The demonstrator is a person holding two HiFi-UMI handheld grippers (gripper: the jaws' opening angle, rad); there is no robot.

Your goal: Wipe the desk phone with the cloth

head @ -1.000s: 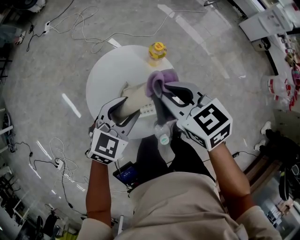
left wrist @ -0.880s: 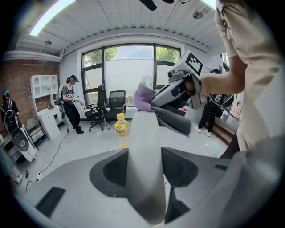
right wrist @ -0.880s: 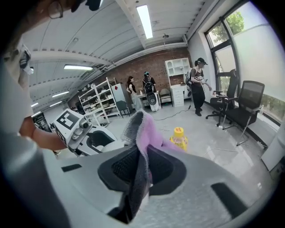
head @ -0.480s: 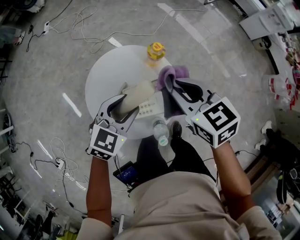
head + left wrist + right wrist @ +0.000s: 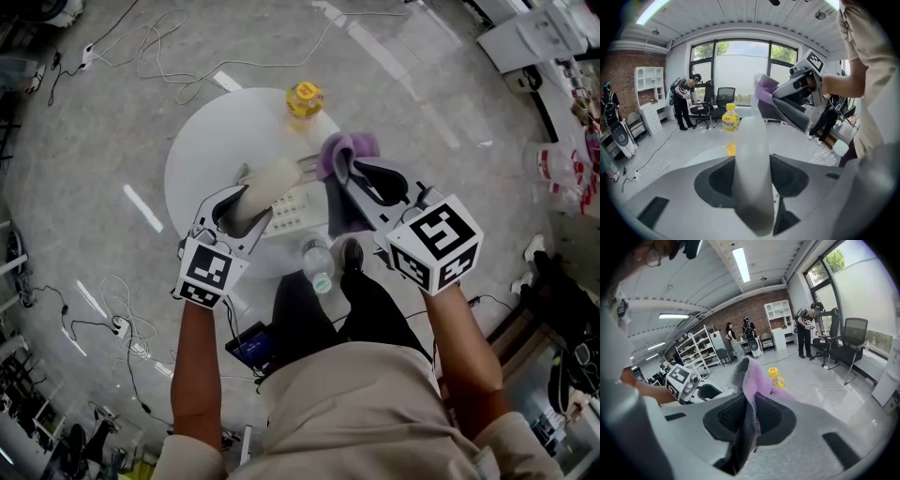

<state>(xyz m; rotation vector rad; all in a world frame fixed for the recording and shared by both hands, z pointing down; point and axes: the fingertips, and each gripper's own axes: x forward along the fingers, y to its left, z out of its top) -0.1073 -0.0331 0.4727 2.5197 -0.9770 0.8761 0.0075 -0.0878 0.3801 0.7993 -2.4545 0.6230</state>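
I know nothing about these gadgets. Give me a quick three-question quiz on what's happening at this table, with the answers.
1. True or false: the right gripper is clamped on the purple cloth.
2. What is held by the left gripper? A) the phone handset B) a mug C) a pen
3. Fill in: the yellow bottle stands on the round white ____.
Key: 1 true; 2 A; 3 table.

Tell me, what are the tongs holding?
Left tongs: cream plastic phone handset, by its near end. Right tongs: purple cloth, pinched at its bunched middle.
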